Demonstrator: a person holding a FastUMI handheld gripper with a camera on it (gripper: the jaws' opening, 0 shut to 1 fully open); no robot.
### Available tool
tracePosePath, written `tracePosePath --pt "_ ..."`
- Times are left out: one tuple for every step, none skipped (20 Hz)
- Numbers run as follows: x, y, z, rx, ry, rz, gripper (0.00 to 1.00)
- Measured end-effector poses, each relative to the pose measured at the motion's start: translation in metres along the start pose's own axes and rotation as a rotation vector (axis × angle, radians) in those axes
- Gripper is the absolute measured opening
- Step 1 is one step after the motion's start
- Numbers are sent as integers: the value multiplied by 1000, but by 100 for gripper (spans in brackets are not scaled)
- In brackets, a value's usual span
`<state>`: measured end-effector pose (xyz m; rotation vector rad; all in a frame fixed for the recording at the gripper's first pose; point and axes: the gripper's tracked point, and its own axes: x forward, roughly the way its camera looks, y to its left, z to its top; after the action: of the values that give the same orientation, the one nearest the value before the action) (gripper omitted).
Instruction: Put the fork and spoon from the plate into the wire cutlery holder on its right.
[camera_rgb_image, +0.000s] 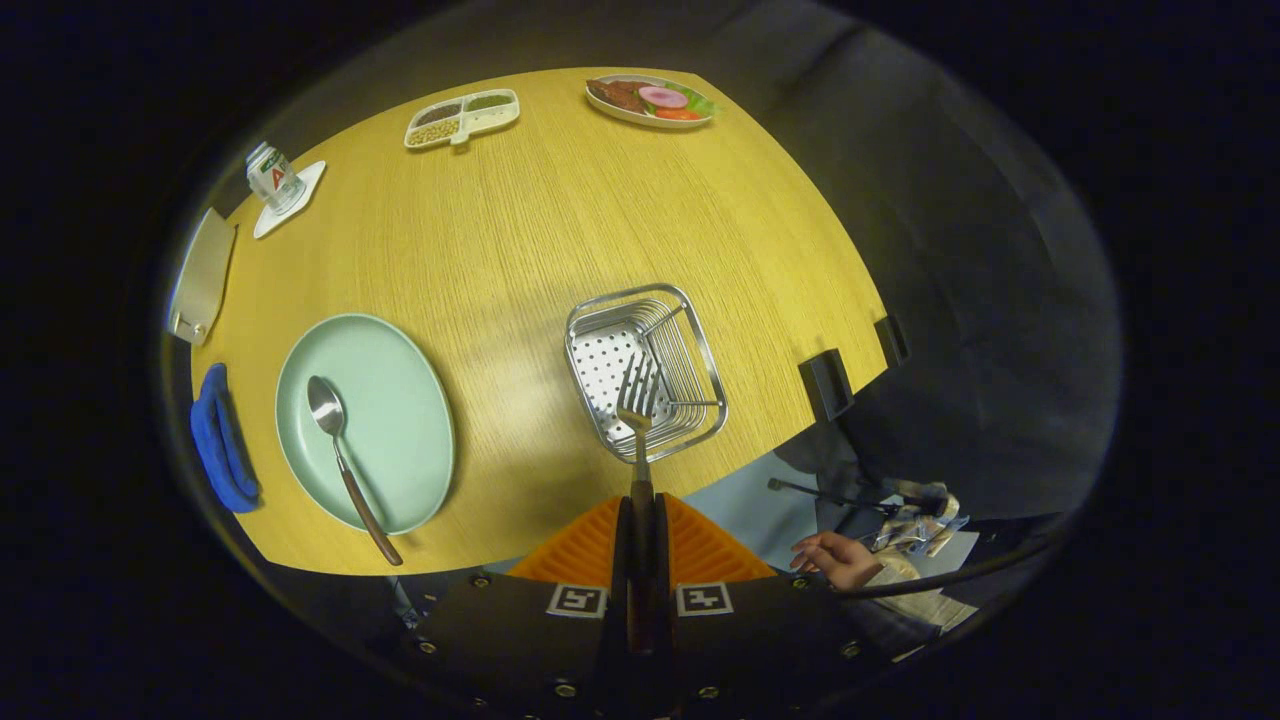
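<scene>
Claw grips fork above wire cutlery holder near table edge

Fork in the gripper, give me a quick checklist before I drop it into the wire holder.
1. Grip: gripper shut on the fork handle: ok.
2. Position: tines over the wire cutlery holder: ok.
3. Height above the holder: cannot tell.
4. Holder upright on the table, nothing else visible in it: ok.
5. Spoon on the plate, away from the drop: ok.
</scene>
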<state>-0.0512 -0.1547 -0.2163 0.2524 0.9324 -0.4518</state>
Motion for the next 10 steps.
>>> tracePosePath --pt "-3 -1 4 -7 -14 -6 17" --pt "-5 -1 6 -13 -29 -11 17" --pt "-7 -1 10 -16 -43 -11 27" --pt "-9 1 12 -20 -55 -6 32" --pt "-10 2 14 -25 -68 -2 32" --pt "-11 2 15 -33 -79 -3 32" --pt "-13 2 17 -44 -91 -5 33" --pt "-14 3 20 -54 -105 -6 33" --pt "-16 4 22 -64 -117 -8 33" --pt "-18 5 23 -74 -125 -9 32"
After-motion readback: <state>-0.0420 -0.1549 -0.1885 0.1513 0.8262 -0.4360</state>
